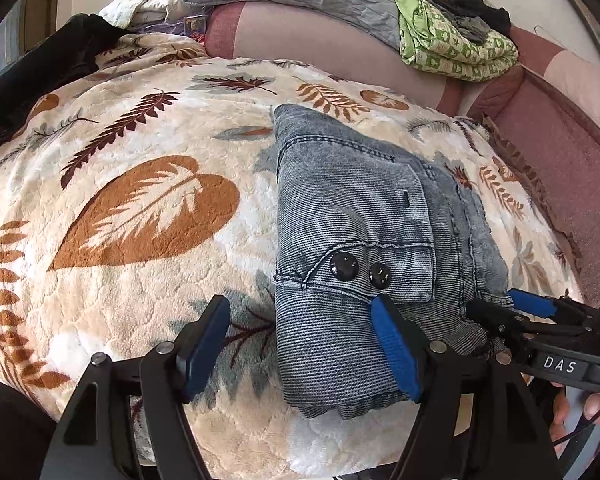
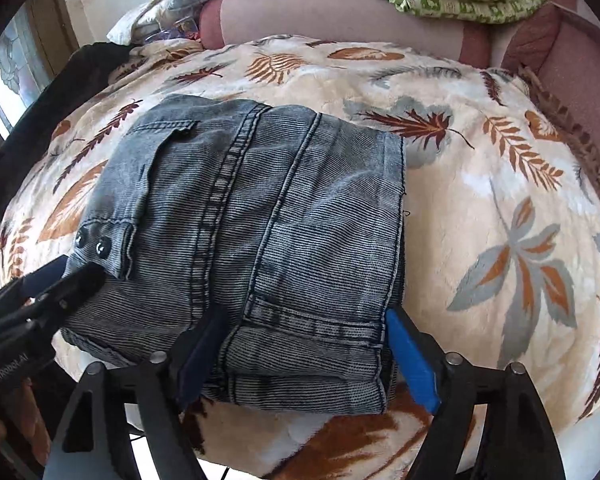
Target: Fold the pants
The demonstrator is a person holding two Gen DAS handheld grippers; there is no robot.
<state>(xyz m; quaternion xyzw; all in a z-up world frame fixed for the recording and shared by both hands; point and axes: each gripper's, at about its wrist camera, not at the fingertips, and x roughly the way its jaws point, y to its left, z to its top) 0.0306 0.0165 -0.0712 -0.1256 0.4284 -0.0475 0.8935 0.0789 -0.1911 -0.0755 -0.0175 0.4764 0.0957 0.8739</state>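
Left wrist view: the folded pants [image 1: 356,240] lie on a leaf-print blanket [image 1: 140,200], just ahead of the left gripper [image 1: 300,344], whose wide-spread jaws hold nothing; its right pad rests on the near edge. The right gripper [image 2: 308,356] straddles the near right corner, jaws apart, pads not pressing the cloth.

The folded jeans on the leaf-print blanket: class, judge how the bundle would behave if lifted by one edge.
The jeans would probably sag and unfold, since they are soft stacked layers. They look fairly heavy for their size: thick denim with bulky seams. On the plush blanket they would likely drag rather than slide.
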